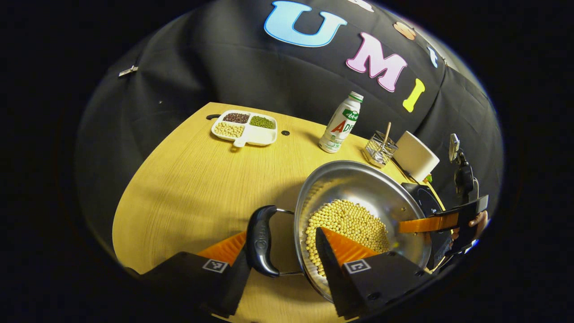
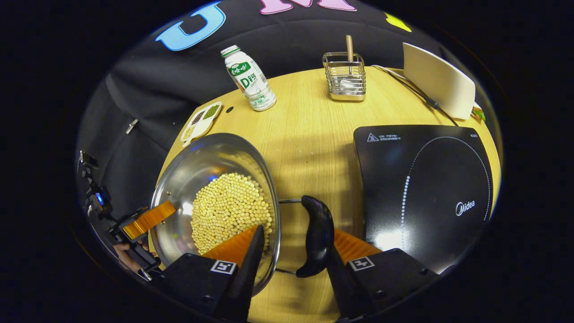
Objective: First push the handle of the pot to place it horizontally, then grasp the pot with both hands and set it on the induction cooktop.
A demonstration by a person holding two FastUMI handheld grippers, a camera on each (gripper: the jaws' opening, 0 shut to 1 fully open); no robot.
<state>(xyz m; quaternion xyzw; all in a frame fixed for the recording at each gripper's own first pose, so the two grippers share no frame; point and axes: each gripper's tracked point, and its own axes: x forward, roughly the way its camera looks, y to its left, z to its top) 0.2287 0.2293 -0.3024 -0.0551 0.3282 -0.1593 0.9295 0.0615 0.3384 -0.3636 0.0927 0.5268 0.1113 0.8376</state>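
A steel pot (image 1: 358,184) holding soybeans (image 1: 345,224) rests on the wooden table (image 1: 188,188), just left of the black induction cooktop (image 2: 426,188). The pot's two black handles lie level, one on each side. My left gripper (image 1: 280,242) is shut on the left handle (image 1: 261,240), with one finger outside the handle and the other inside the pot wall. In the same way, my right gripper (image 2: 296,242) is shut over the right handle (image 2: 317,235) and the rim (image 2: 274,224). Each gripper also shows across the pot in the other's view.
At the back of the table stand a white drink bottle (image 2: 249,78), a wire rack (image 2: 344,76) with a wooden-handled utensil, and a white device (image 2: 439,80) with a cable. A divided dish of beans (image 1: 244,128) lies at the far left. A hand (image 1: 477,222) holds the far gripper.
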